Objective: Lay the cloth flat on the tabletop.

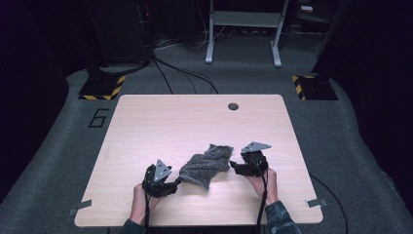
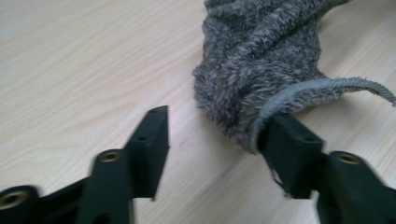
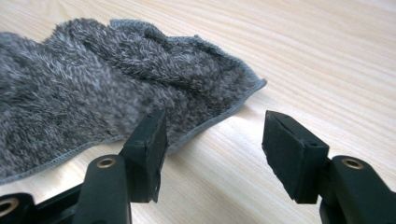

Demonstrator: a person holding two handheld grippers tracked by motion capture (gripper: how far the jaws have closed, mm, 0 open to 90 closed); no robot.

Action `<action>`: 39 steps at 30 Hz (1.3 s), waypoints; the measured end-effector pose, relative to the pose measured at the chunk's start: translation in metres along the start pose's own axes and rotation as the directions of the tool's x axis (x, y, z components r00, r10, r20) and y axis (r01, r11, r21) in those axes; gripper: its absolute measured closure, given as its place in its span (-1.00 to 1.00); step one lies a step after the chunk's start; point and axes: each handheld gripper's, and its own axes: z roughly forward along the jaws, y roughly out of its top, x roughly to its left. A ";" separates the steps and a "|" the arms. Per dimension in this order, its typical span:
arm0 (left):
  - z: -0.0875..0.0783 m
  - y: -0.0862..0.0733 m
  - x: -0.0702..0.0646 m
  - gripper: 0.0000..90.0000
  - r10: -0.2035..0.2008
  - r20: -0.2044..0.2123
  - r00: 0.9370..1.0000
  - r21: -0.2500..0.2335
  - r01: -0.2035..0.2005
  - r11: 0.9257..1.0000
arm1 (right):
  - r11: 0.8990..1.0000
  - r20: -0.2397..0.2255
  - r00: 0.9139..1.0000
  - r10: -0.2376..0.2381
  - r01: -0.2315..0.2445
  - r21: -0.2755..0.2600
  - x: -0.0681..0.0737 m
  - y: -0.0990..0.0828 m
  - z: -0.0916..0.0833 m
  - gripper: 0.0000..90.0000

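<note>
A crumpled grey terry towel (image 1: 207, 163) lies on the near middle of the light wooden table (image 1: 160, 122). My left gripper (image 1: 177, 183) sits at the towel's near-left end and is open. In the left gripper view the towel (image 2: 261, 60) has its hemmed edge draped against the right jaw, while the left jaw is over bare wood; the gripper (image 2: 219, 140) holds nothing. My right gripper (image 1: 234, 167) is open at the towel's right side. In the right gripper view its left jaw overlaps the towel's (image 3: 93, 84) hem, and the gripper (image 3: 212, 135) has bare table between its jaws.
A round cable hole (image 1: 233, 106) sits near the table's far edge. Tape tabs (image 1: 80, 206) mark the near corners. Beyond the table are stand bases with yellow-black stripes (image 1: 102, 87), floor cables and a metal frame (image 1: 243, 29).
</note>
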 end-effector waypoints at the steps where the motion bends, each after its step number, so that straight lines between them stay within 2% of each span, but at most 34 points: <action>1: 0.002 -0.002 0.002 0.39 0.010 0.012 1.000 0.003 -0.010 1.000 | 1.000 0.012 1.000 -0.003 0.003 -0.006 -0.002 0.000 -0.001 -0.11; 2: 0.005 -0.003 0.003 0.58 0.024 0.015 1.000 0.012 -0.024 1.000 | 1.000 0.010 1.000 0.002 -0.002 -0.005 -0.004 0.001 -0.001 -0.11; 3: 0.010 -0.003 0.006 0.67 0.030 0.011 0.999 0.018 -0.030 0.999 | 1.000 0.013 1.000 0.006 -0.006 -0.006 -0.005 0.002 0.000 -0.10; 5: 0.014 -0.001 0.010 0.75 0.038 0.010 0.999 0.034 -0.038 0.999 | 1.000 0.003 1.000 0.022 -0.022 0.002 -0.008 0.007 0.006 -0.08; 6: 0.023 0.002 0.020 0.74 0.017 -0.006 1.000 0.052 -0.016 0.999 | 1.000 -0.001 1.000 0.014 -0.014 0.005 -0.010 0.010 0.011 -0.07; 7: 0.026 0.004 0.026 0.68 0.001 -0.013 1.000 0.062 0.000 0.998 | 1.000 0.006 1.000 0.005 -0.005 0.012 -0.011 0.013 0.016 -0.07; 8: 0.026 0.004 0.026 0.60 0.001 -0.013 1.000 0.062 0.000 0.998 | 1.000 0.009 1.000 0.005 -0.006 0.029 -0.011 0.016 0.023 -0.08; 9: 0.030 0.007 0.040 0.48 -0.045 -0.034 0.998 0.078 0.048 0.996 | 0.999 0.010 1.000 0.012 -0.012 0.044 -0.012 0.018 0.029 -0.08; 10: 0.029 0.008 0.045 0.32 -0.082 -0.040 0.996 0.077 0.084 0.993 | 0.998 0.009 1.000 0.009 -0.010 0.057 -0.014 0.020 0.034 -0.07; 11: 0.027 0.007 0.048 0.28 -0.108 -0.044 0.993 0.067 0.110 0.992 | 0.998 0.006 1.000 0.017 -0.017 0.066 -0.014 0.021 0.038 -0.06; 12: 0.024 0.006 0.048 0.15 -0.125 -0.058 0.990 0.074 0.129 0.989 | 0.997 0.004 1.000 0.022 -0.022 0.072 -0.015 0.021 0.041 -0.06; 13: 0.021 0.004 0.048 0.03 -0.130 -0.069 0.989 0.083 0.136 0.987 | 0.996 0.006 0.999 0.034 -0.035 0.083 -0.015 0.020 0.043 -0.05; 17: 0.008 -0.008 0.045 -0.18 -0.194 -0.062 0.979 0.059 0.198 0.978 | 0.997 0.000 0.999 0.032 -0.032 0.077 -0.019 0.012 0.042 0.03; 18: 0.005 -0.011 0.043 -0.20 -0.198 -0.054 0.979 0.051 0.201 0.978 | 0.997 0.004 0.999 0.041 -0.041 0.072 -0.019 0.011 0.042 0.09; 22: -0.007 -0.018 0.036 -0.25 -0.207 -0.041 0.978 0.033 0.208 0.978 | 0.997 0.008 1.000 -0.015 0.015 0.069 -0.022 0.011 0.044 0.18; 24: -0.012 -0.019 0.033 -0.27 -0.214 -0.034 0.976 0.031 0.215 0.976 | 0.997 0.002 1.000 -0.023 0.022 0.080 -0.022 0.014 0.049 0.23; 26: -0.015 -0.017 0.025 -0.27 -0.229 0.013 0.973 0.018 0.228 0.973 | 0.996 -0.017 1.000 -0.024 0.026 0.091 -0.022 0.016 0.053 0.32; 27: -0.015 -0.017 0.025 -0.27 -0.229 0.013 0.973 0.018 0.228 0.973 | 0.995 -0.019 0.999 -0.029 0.031 0.094 -0.021 0.016 0.054 0.42; 28: -0.015 -0.014 0.013 -0.24 -0.238 0.085 0.968 0.008 0.238 0.971 | 0.995 -0.014 1.000 -0.027 0.028 0.095 -0.020 0.016 0.055 0.50; 29: -0.013 -0.012 0.006 -0.20 -0.229 0.114 0.967 0.011 0.230 0.973 | 0.995 -0.019 0.999 -0.038 0.040 0.092 -0.021 0.016 0.057 0.57; 31: -0.007 -0.008 -0.008 -0.17 -0.204 0.140 0.969 0.023 0.202 0.979 | 0.994 -0.014 1.000 -0.028 0.030 0.102 -0.019 0.015 0.056 0.71; 33: 0.002 -0.004 -0.018 -0.12 -0.179 0.127 0.976 0.041 0.176 0.984 | 0.995 -0.011 1.000 -0.018 0.018 0.095 -0.017 0.013 0.056 0.77; 34: 0.009 -0.003 -0.023 -0.12 -0.185 0.107 0.977 0.048 0.180 0.982 | 0.994 -0.013 1.000 -0.022 0.024 0.106 -0.017 0.013 0.056 0.79; 36: 0.019 0.000 -0.024 -0.09 -0.177 0.062 0.982 0.068 0.173 0.983 | 0.995 -0.009 1.000 -0.011 0.012 0.102 -0.016 0.011 0.055 0.82; 37: 0.019 0.000 -0.024 -0.07 -0.177 0.062 0.982 0.068 0.173 0.983 | 0.995 -0.009 1.000 -0.011 0.012 0.102 -0.016 0.011 0.055 0.82; 38: 0.025 0.001 -0.022 -0.04 -0.159 0.023 0.987 0.101 0.156 0.983 | 0.994 -0.002 1.000 0.007 -0.007 0.110 -0.015 0.008 0.052 0.83; 39: 0.025 0.001 -0.022 -0.03 -0.159 0.023 0.987 0.101 0.156 0.983 | 0.994 -0.009 1.000 -0.006 0.007 0.106 -0.017 0.007 0.051 0.83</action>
